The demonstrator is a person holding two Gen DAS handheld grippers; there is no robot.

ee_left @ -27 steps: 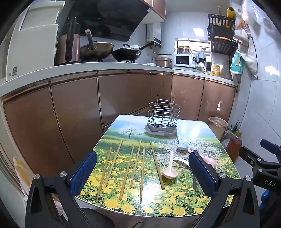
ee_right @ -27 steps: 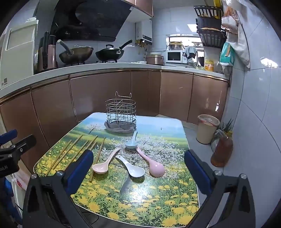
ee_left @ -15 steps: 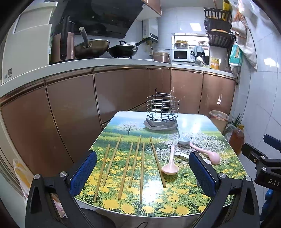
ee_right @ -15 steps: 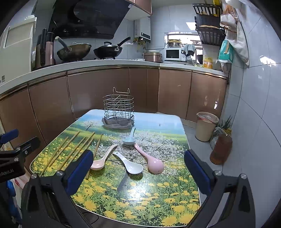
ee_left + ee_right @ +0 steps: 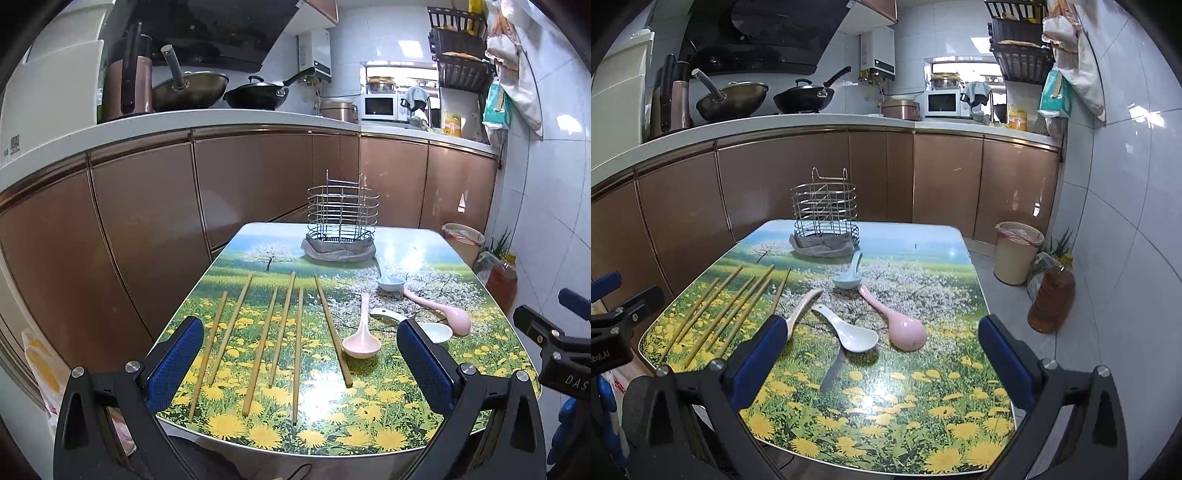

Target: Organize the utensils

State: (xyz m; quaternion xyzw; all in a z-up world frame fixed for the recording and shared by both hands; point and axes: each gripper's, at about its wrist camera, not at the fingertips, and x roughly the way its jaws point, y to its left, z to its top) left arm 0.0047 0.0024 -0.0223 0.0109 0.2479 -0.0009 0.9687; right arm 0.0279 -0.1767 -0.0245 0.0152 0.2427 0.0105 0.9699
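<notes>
Several wooden chopsticks (image 5: pixel 280 332) lie side by side on the flower-print table (image 5: pixel 332 435), left of centre; they also show in the right wrist view (image 5: pixel 727 314). A wire utensil holder (image 5: pixel 341 225) stands on a grey cloth at the far end, seen too in the right wrist view (image 5: pixel 824 218). Four spoons lie right of the chopsticks: a pale pink one (image 5: pixel 361 341), a white one (image 5: pixel 849 332), a pink one (image 5: pixel 899 321) and a light blue one (image 5: pixel 848 277). My left gripper (image 5: pixel 301 365) is open above the near chopstick ends. My right gripper (image 5: pixel 882 362) is open above the table's near edge.
Brown kitchen cabinets (image 5: pixel 147 229) run along the left and far sides, with pans on the counter. A bin (image 5: pixel 1017 251) and an oil bottle (image 5: pixel 1051 299) stand on the floor right of the table, by the tiled wall.
Both grippers have moved forward and a little lower toward the table; the utensils appear larger. Nothing on the table has moved.
</notes>
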